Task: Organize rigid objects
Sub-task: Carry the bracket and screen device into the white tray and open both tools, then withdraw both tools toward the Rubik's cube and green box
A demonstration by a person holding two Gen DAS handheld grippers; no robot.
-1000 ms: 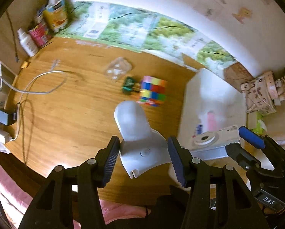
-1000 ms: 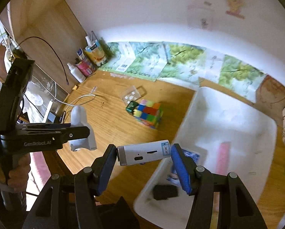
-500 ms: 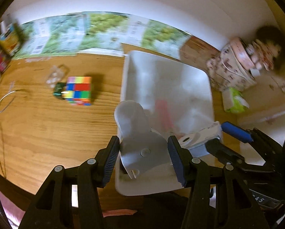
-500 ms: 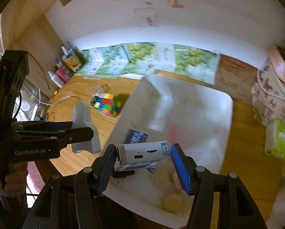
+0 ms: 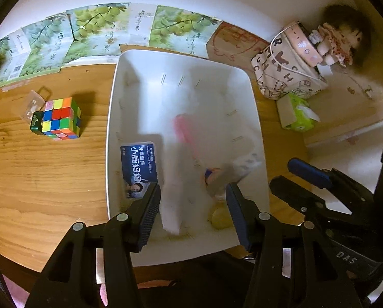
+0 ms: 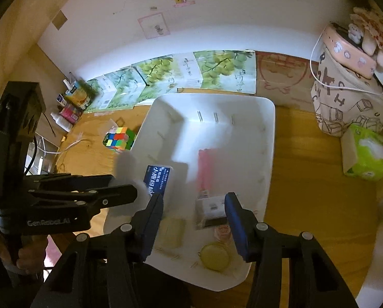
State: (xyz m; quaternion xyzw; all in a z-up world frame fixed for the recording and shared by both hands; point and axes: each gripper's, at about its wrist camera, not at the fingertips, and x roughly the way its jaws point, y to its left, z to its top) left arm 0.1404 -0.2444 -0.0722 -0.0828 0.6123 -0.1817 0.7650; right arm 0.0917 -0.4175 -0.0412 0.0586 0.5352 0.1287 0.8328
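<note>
The left gripper [image 5: 192, 197] points down into the white bin [image 5: 114, 128]. Its 2 fingers are apart and spreading wider. A white curved thing [image 5: 171, 205], all blurry, is between them, beside the left finger, with a gap to the right finger.

The right gripper [image 6: 194, 205] also points down into the bin. Its 2 fingers are apart and coming closer together. A small white camera [image 6: 210, 208], blurry, shows between them, next to the right finger and apart from the left finger.

The bin's near edge runs under both pairs of fingers. A blue card box [image 5: 140, 166] lies just past the left gripper's left finger, near the bin's left wall. A pink stick [image 5: 183, 128] lies farther ahead. A round yellow thing [image 6: 214, 256] sits near the right gripper's right finger. The far half of the bin floor is bare.

Left of the bin, on the wooden table [image 5: 37, 179], a colour cube [image 5: 60, 118] stands well apart from the fingers.
</note>
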